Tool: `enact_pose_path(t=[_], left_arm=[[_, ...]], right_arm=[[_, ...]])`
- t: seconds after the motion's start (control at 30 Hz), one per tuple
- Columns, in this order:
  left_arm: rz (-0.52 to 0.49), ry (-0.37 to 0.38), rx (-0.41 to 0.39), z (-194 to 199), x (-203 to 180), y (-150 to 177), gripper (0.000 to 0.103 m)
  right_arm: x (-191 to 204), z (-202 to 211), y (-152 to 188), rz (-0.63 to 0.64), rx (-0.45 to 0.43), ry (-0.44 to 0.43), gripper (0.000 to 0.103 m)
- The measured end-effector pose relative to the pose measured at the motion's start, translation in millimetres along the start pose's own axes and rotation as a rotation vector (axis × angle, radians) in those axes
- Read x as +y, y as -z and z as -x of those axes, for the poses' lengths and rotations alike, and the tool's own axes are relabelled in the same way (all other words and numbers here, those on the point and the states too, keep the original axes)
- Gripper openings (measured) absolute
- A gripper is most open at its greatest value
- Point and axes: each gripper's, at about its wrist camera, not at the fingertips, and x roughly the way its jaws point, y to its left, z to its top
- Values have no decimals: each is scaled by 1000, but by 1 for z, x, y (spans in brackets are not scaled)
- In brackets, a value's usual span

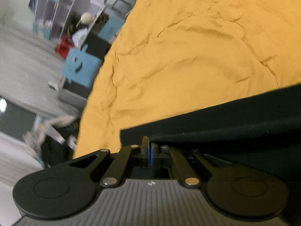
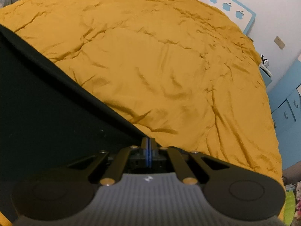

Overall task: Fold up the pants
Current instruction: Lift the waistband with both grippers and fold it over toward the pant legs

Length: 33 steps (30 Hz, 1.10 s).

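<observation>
Two tools, one pants

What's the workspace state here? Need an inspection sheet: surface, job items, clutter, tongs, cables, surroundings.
Surface: wrinkled mustard-yellow bed cover, bare across the middle.
Job's things: dark, near-black fabric pants, edge stretched taut between both tongs, lifted over the cover.
Clutter: nothing seen on the cover.
Tongs: left tongs shut on a pants edge; right tongs shut on the pants edge at the other end.
Cables: nothing seen.
Surroundings: blue smiley-face cabinet and red object beside the bed, blurred; white panel with blue apple cut-outs on the far wall; blue drawer unit at the right.
</observation>
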Motion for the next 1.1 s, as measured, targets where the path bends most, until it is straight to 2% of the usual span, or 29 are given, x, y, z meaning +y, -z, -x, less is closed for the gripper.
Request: enact_pose_path(t=[0.2, 0.27, 0.53, 0.63, 0.77, 0.83, 0.93, 1.0, 1.1], left_arm=[[124, 61, -7, 23, 35, -1, 1], [136, 69, -8, 25, 39, -6, 1], [87, 68, 89, -10, 3, -24, 1], [89, 70, 67, -15, -5, -23, 3], [137, 91, 73, -20, -4, -22, 14], [164, 117, 34, -16, -1, -20, 15], [167, 161, 7, -13, 1, -21, 2], [162, 177, -13, -9, 0, -21, 1], [160, 154, -43, -1, 3, -20, 0]], right_arm=[[-2, 40, 0, -52, -110, 17, 0], [-6, 41, -2, -94, -119, 18, 0], [-10, -7, 0, -222, -30, -8, 0], [-8, -12, 1, -240, -27, -10, 0], [-8, -17, 3, -242, -16, -10, 0], [-8, -18, 3, -246, -18, -9, 0], [-8, -17, 3, -242, -28, -8, 0], [-8, -14, 3, -236, -37, -5, 0], [-6, -1, 2, -216, -69, 7, 0]])
